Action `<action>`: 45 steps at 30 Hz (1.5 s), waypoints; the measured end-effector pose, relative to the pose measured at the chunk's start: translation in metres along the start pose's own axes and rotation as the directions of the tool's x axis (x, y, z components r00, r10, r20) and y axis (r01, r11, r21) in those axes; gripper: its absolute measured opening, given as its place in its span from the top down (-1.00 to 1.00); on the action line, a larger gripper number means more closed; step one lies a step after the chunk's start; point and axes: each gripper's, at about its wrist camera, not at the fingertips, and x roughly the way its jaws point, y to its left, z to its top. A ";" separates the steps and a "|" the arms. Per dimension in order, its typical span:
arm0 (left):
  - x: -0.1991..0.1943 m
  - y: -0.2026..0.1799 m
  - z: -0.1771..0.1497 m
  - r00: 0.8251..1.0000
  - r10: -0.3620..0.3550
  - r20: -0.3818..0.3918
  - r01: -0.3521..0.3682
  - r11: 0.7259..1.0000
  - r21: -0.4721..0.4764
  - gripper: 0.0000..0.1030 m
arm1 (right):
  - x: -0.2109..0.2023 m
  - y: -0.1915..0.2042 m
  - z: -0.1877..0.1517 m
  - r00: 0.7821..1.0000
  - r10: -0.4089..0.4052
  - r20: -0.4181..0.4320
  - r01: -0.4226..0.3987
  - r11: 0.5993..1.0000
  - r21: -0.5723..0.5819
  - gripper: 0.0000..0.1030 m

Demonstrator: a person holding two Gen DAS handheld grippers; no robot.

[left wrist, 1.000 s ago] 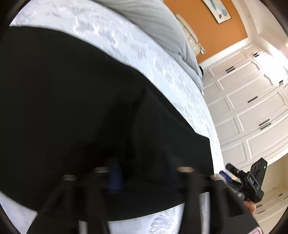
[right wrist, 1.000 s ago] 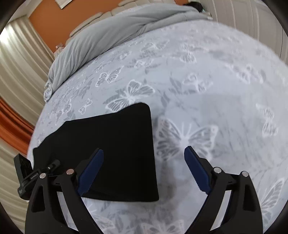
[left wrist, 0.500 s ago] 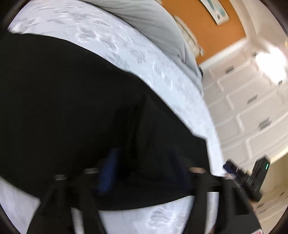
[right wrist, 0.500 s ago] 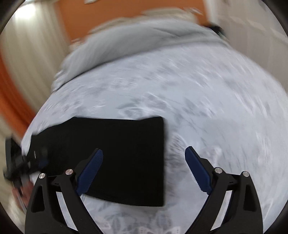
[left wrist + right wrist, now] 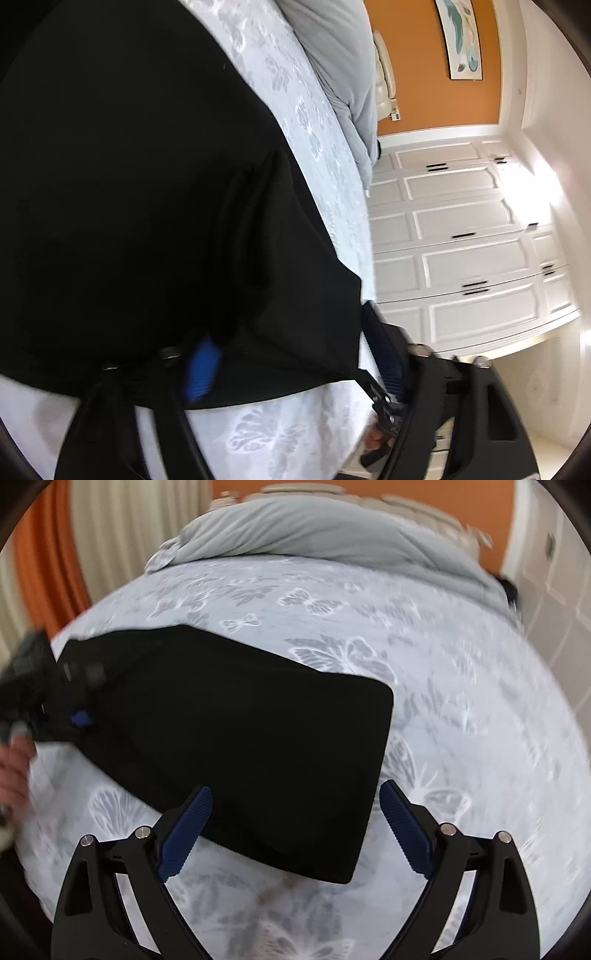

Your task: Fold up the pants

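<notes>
The black pants lie folded flat on the butterfly-print bedspread. In the left wrist view they fill the left side. My right gripper is open and empty, its blue pads astride the near right part of the fold, just above it. My left gripper is open at the pants' near edge, with the cloth between its blue pads; the right pad is at the fold's corner. It also shows blurred at the left of the right wrist view.
A grey duvet is bunched at the head of the bed. White panelled wardrobe doors stand past the bed's right side. An orange wall and curtains are behind.
My right gripper has swung left, over the pants' near right part. The left gripper has tilted and its jaws now straddle the pants' edge.
</notes>
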 end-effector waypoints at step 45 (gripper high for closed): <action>-0.215 0.036 0.017 0.677 0.544 0.496 -0.465 0.838 -0.285 -0.55 | 0.028 0.002 0.016 0.992 0.017 -0.125 0.005 0.985 0.171 -0.35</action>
